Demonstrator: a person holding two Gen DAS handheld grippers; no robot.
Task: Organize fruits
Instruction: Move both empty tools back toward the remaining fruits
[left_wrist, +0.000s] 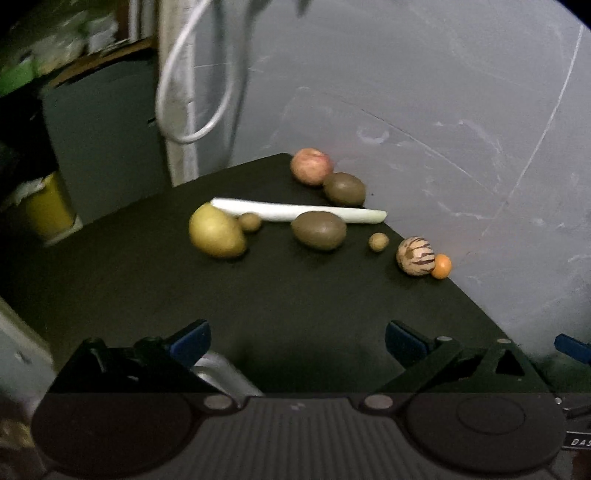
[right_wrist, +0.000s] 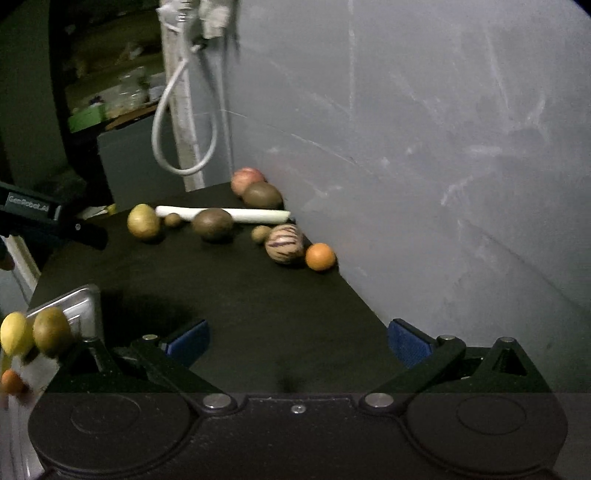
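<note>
Lying scattered along the far edge of the dark matte tabletop (left_wrist: 258, 295), close to the scuffed grey wall (left_wrist: 424, 92), are the loose fruits: a pink-red round apple (left_wrist: 311, 166) touching a brown oval kiwi (left_wrist: 344, 189), a second brown oval fruit (left_wrist: 318, 230) in front of a long pale-green stalk (left_wrist: 295, 212), a yellow-green pear-like fruit (left_wrist: 216, 230) beside a small brown ball (left_wrist: 250, 222), another small brown ball (left_wrist: 378, 242), and a cream round fruit with purple stripes (left_wrist: 415, 256) touching a small orange citrus (left_wrist: 441, 266)

Nearer, at the table's left corner, a silver metal tray (right_wrist: 79, 304) shows a yellow fruit (right_wrist: 14, 334), a brown-green fruit (right_wrist: 51, 330) and a small orange one (right_wrist: 13, 382), all blurred

Both tongs stand wide with nothing between them: the left gripper (left_wrist: 297, 341) and the right gripper (right_wrist: 297, 341) hang over bare tabletop, well apart from the fruit row; a white cable loop (right_wrist: 181, 140) hangs behind
</note>
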